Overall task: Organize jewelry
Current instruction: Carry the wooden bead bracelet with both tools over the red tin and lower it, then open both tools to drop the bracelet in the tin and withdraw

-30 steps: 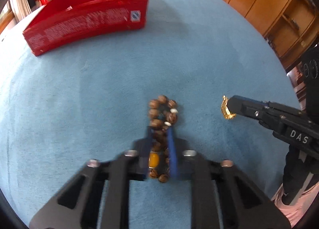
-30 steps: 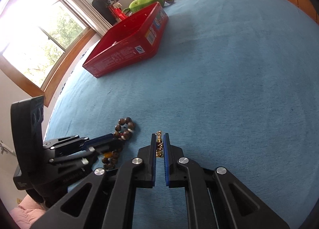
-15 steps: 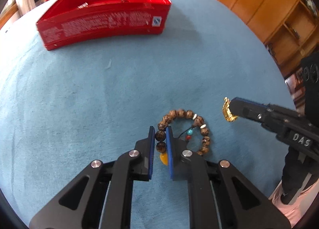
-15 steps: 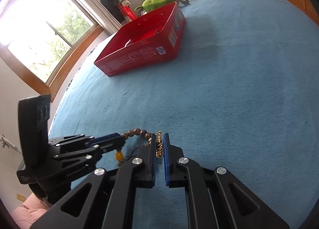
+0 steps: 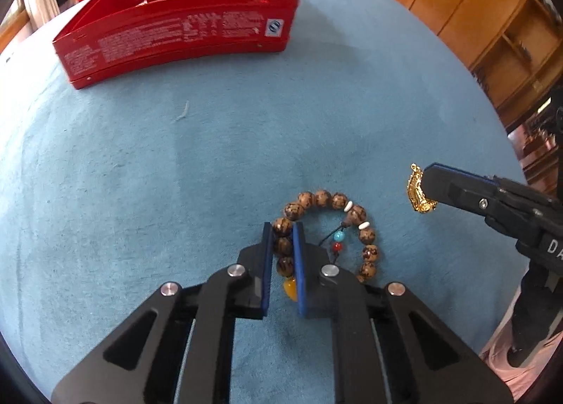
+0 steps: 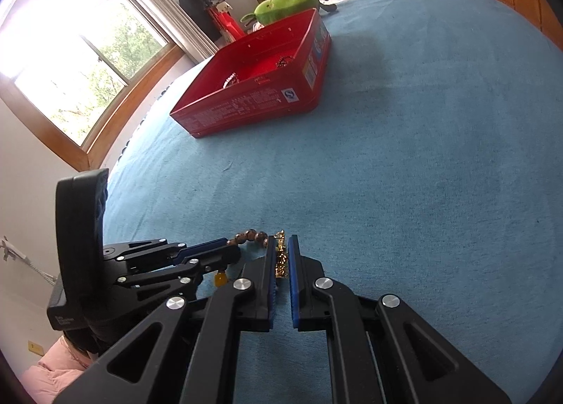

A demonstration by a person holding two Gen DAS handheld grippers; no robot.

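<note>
Above the blue bed cover (image 5: 147, 164), the left gripper (image 5: 283, 238) has its jaws pinching the wooden bead bracelet (image 5: 337, 228), most of the loop dangling free; the right gripper (image 6: 281, 256) clamps a small gold pendant (image 6: 280, 259) by its edges. Well ahead sits the red tin (image 6: 253, 105). Judging by these thin grips, a swing could let the pendant slip, or the loop could catch the tin's rim.

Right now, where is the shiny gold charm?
The gold charm is pinched in the right gripper's jaws, just right of the bead bracelet that the left gripper holds.
</note>
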